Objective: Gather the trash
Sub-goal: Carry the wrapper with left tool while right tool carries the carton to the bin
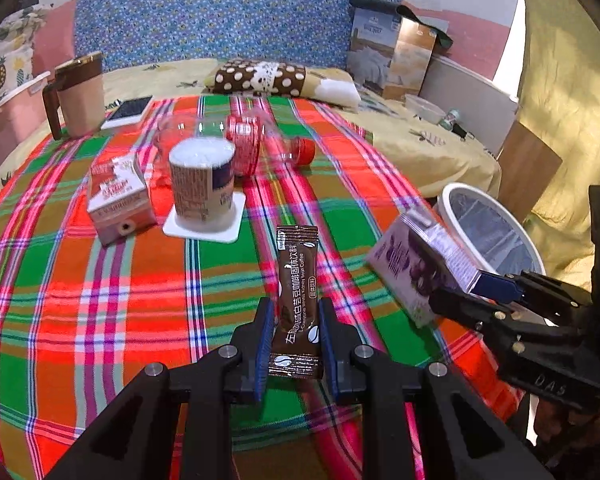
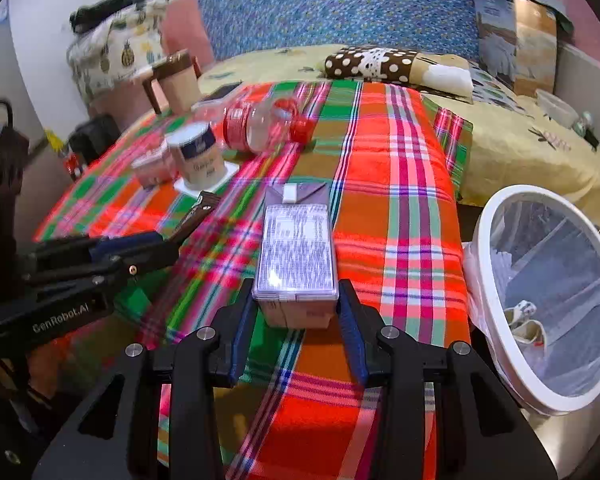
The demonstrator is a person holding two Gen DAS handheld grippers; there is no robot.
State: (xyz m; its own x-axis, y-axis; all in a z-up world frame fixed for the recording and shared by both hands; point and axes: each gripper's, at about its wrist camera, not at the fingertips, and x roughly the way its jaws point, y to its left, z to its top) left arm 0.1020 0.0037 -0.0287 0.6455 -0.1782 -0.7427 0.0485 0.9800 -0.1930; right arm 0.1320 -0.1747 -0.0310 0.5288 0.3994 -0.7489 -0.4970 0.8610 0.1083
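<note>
Room's pretty bright, colours on the plaid cloth (image 1: pixel 100 300) almost blown out. Both views have heavy fisheye bending and black corners. The carton (image 2: pixel 296 256) catches glare, and the far bottle (image 1: pixel 256 144) looks smeared.

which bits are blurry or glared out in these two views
Left wrist view: the cup, pink carton and purple carton are motion-smeared, while the coffee sachet in the left hand-held gripper reads sharp. Right wrist view: glare whitens the purple carton's lower face, and the fisheye bends the trash bin rim.
</note>
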